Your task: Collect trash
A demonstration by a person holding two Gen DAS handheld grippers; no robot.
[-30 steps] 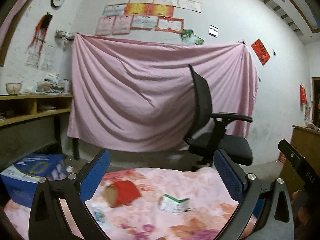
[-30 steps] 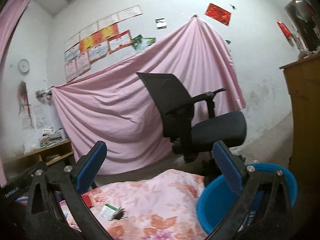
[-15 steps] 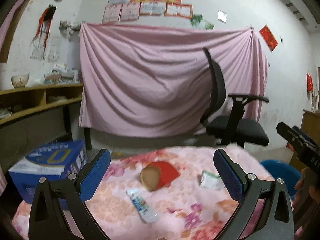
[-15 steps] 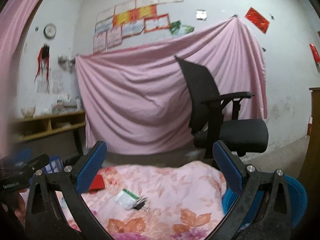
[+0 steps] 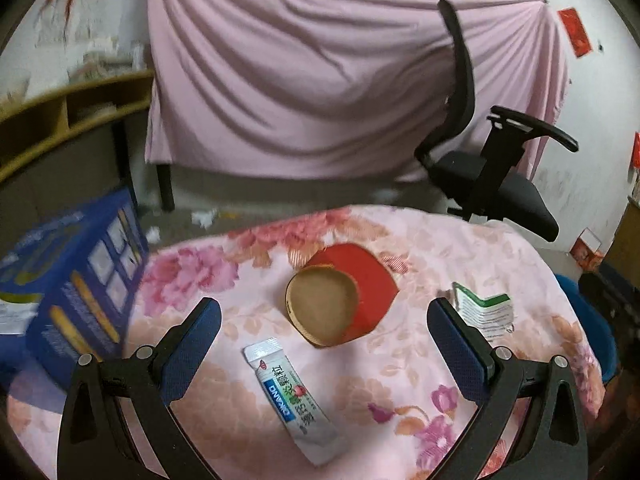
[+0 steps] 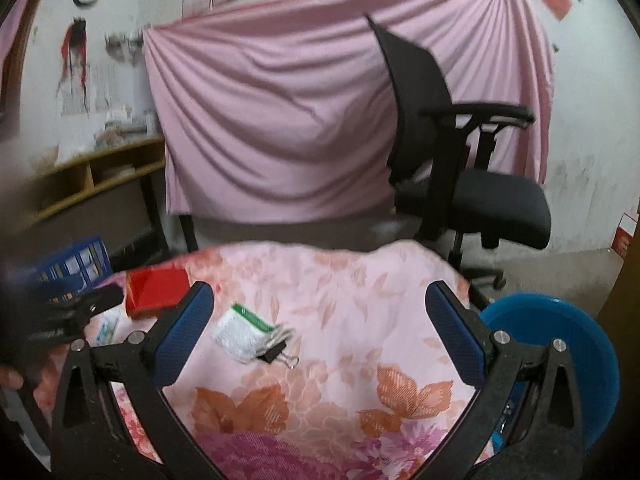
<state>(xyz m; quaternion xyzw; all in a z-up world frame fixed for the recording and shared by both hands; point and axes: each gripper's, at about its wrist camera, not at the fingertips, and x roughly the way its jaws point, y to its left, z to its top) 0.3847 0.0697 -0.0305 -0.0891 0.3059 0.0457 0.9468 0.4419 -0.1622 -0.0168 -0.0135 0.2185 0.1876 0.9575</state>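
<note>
On the pink floral cloth (image 5: 420, 248) lies a crushed red paper cup (image 5: 340, 292), its open mouth turned toward me. A white sachet (image 5: 294, 398) with blue lettering lies nearer, between the fingers of my open left gripper (image 5: 324, 344). A white-and-green packet (image 5: 482, 312) rests to the right of the cup. In the right wrist view the same packet (image 6: 240, 330) has a black binder clip (image 6: 278, 354) beside it, and the red cup (image 6: 156, 290) lies far left. My right gripper (image 6: 320, 336) hangs open above the cloth (image 6: 360, 280), holding nothing.
A blue basin (image 6: 560, 360) sits low at the table's right side. A black office chair (image 6: 460, 160) stands behind the table before a draped pink sheet (image 5: 320, 80). A blue carton (image 5: 72, 284) is at the left, with wooden shelves (image 5: 60, 120) beyond.
Both grippers have tipped downward and moved in over the table, so the cup, sachet and packet appear larger and nearer. Both stay open.
</note>
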